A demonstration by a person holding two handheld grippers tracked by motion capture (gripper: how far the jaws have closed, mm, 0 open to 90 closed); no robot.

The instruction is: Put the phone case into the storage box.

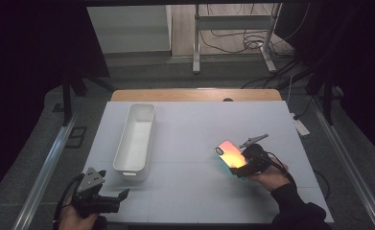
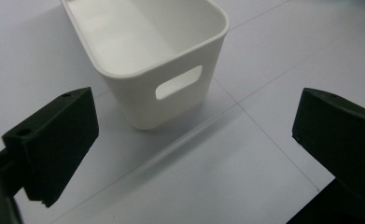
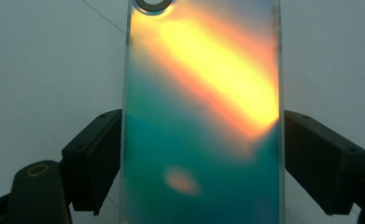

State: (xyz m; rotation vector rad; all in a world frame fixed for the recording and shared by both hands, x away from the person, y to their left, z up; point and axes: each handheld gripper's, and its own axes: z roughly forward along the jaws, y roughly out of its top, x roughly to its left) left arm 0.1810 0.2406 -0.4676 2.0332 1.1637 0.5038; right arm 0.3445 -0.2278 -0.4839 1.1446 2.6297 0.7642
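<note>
An iridescent phone case [image 1: 230,154], orange-yellow fading to teal, sits at the right of the white table [image 1: 194,129], held by my right gripper [image 1: 248,167]. In the right gripper view the case [image 3: 203,116] stands between both black jaws, which press its long edges; a camera ring shows at its top. A long white bin [image 1: 137,136] stands empty at the left of the table. My left gripper [image 1: 109,200] is near the front left edge, open, with the bin's near end [image 2: 166,70] and its handle slot ahead of the jaws.
A brown table edge [image 1: 194,94] runs behind the white surface. Beyond it stand a metal frame [image 1: 233,33] and loose cables on the floor. Dark curtains flank both sides.
</note>
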